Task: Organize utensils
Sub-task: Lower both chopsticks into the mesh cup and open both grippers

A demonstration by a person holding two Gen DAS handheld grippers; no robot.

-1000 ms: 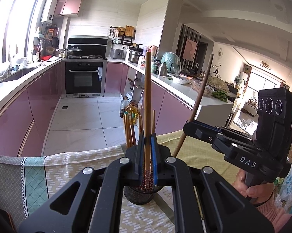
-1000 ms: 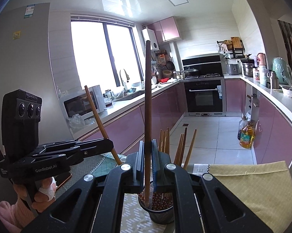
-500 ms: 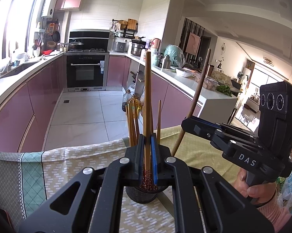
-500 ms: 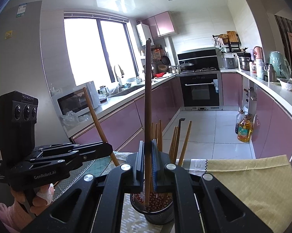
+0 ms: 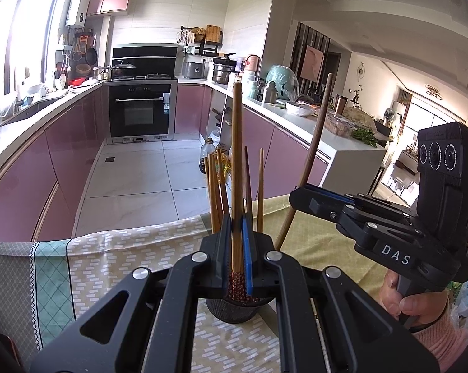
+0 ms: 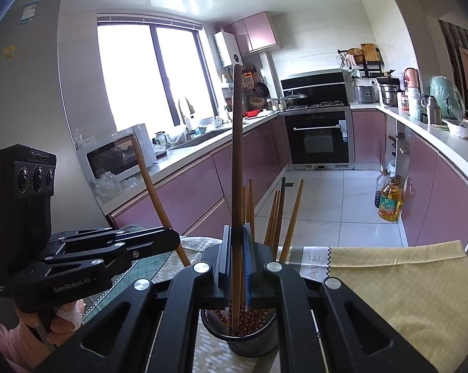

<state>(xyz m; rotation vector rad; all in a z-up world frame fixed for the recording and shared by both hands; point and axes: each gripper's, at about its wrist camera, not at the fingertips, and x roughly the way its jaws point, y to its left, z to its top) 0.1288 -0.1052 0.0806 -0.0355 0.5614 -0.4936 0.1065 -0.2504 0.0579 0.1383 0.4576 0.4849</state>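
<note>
My left gripper [image 5: 236,248] is shut on a light wooden chopstick [image 5: 237,168], held upright with its patterned lower end inside the black mesh holder [image 5: 234,309]. My right gripper [image 6: 236,258] is shut on a darker chopstick [image 6: 237,161], upright, its tip down in the same holder [image 6: 254,338]. Several other chopsticks [image 6: 277,217] stand in the holder. The right gripper shows in the left wrist view [image 5: 302,197] with its chopstick [image 5: 311,155] slanting. The left gripper shows in the right wrist view [image 6: 168,239] with its chopstick [image 6: 154,195].
The holder stands on a table with a patterned green and yellow cloth [image 5: 115,255] and a plain yellow cloth [image 6: 398,289]. Beyond the table edge lie a tiled kitchen floor [image 5: 134,177], pink cabinets, an oven [image 5: 140,112] and oil bottles [image 6: 389,199].
Both grippers have moved down and closer to the holder, taking their chopsticks deeper into it. Both stay shut.
</note>
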